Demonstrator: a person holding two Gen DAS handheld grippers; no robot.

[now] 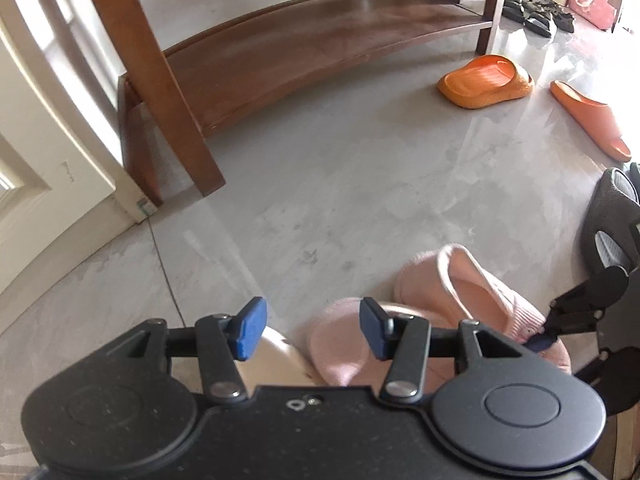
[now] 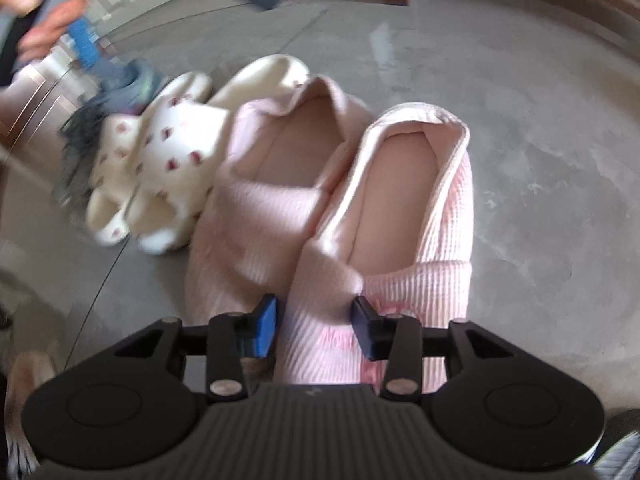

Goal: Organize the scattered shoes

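Pink slippers paired on grey floor

Right gripper (image 2: 314, 328) jaws apart astride the right pink slipper (image 2: 400, 208), unclamped; left gripper (image 1: 310, 330) apart, empty. Bare floor (image 1: 340, 184) toward twelve o'clock (orange slides (image 1: 486, 80) at two); no legible writing.

Grey polished floor (image 1: 340, 184) fills centre of frame, w/ bright glare upper right. Dark wood furniture, low shelf (image 1: 320, 40) across top, thick leg (image 1: 160, 72) upper left. Cream panelled door (image 1: 44, 128) at left edge, daylight on it. Red bag (image 1: 592, 4) far upper right, blurry.
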